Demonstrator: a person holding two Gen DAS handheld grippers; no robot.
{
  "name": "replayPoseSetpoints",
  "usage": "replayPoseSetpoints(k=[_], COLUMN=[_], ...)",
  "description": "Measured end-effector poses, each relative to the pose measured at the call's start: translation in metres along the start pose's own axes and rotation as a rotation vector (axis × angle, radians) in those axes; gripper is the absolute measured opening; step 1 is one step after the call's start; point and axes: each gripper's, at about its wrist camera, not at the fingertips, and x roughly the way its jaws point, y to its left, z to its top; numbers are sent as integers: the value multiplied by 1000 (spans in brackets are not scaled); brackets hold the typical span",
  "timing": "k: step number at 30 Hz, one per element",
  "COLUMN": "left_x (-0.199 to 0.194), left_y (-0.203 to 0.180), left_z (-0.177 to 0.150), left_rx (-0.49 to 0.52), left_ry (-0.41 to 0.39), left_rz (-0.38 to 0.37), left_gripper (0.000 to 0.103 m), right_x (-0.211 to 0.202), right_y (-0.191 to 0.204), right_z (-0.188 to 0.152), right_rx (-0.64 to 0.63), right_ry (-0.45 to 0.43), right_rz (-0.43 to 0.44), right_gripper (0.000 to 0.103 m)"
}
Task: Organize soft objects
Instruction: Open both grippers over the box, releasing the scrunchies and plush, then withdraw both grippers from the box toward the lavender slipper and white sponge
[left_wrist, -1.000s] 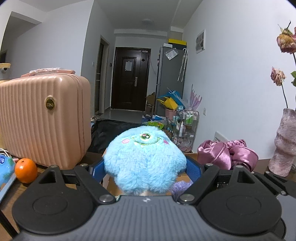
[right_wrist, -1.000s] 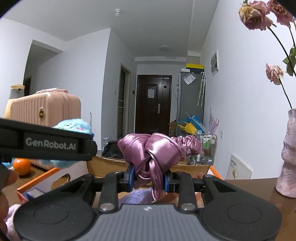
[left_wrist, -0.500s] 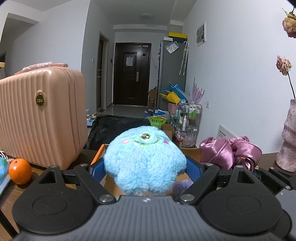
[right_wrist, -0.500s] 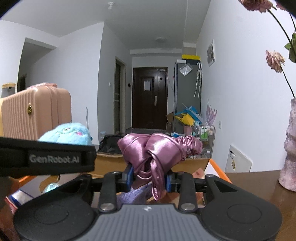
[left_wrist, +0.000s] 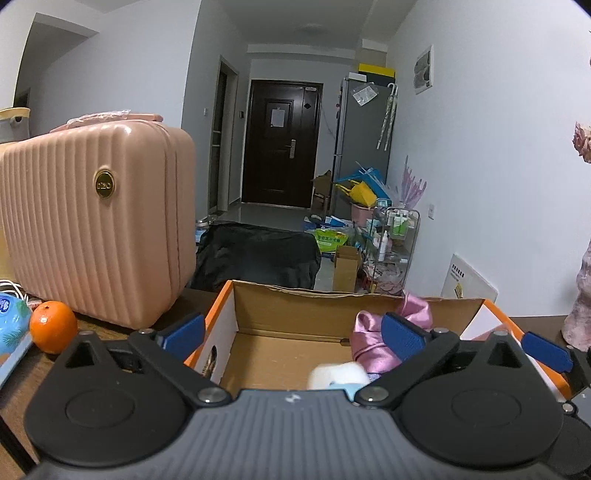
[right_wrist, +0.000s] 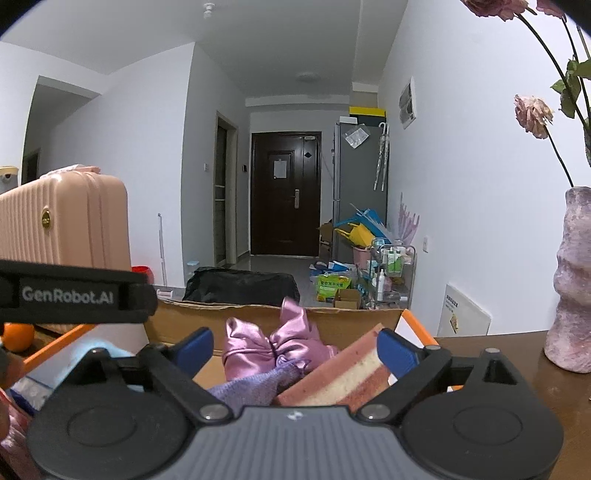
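Note:
An open cardboard box (left_wrist: 295, 299) with orange edges stands on the wooden table; it also shows in the right wrist view (right_wrist: 240, 314). My left gripper (left_wrist: 291, 334) is open and empty over the box. My right gripper (right_wrist: 295, 349) is open and empty over it too. A pink satin bow (right_wrist: 273, 343) lies inside the box, seen too in the left wrist view (left_wrist: 373, 343). A purple cloth (right_wrist: 258, 387) and a pink-and-cream sponge block (right_wrist: 340, 380) lie beside it. A pale blue-white patch of the plush (left_wrist: 338, 376) shows low in the box.
A pink ribbed suitcase (left_wrist: 96, 229) stands at the left on the table, with an orange (left_wrist: 53, 326) in front of it. A pink vase (right_wrist: 574, 280) with dried roses stands at the right. A cluttered hallway lies beyond.
Both grippers opened. The blue plush left my left gripper and the pink satin bow left my right gripper; both now lie in the box.

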Motion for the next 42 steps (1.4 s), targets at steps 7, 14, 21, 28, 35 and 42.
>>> replayPoseSetpoints(k=[7,14,21,28,35,42], left_x=[-2,-18,-38,-62,-86,-111], left_y=[3,8,20,29,36,42], left_z=[0,-3,-7,-14,-23,-36], left_rx=[-8,-6,-3,6,16,22], left_ry=[0,-15,-25,-34,-29,-15], left_rz=[1,13,45,63,69,75], left_gripper=[103,103,103,103,103,103], right_x=[-2,-8,-29,-54,-77,-104], right_y=[-3,-2,3,9,12,16], right_z=[-2,-2,-8,-15,-21,-29], right_rx=[9,6,-30,-51,-52,-54], right_ry=[-6,-6,-24,-33,-26,-16], right_rz=[-4,-1,-11,-13,-14,-11], right_gripper=[103,103,103,103,103,103])
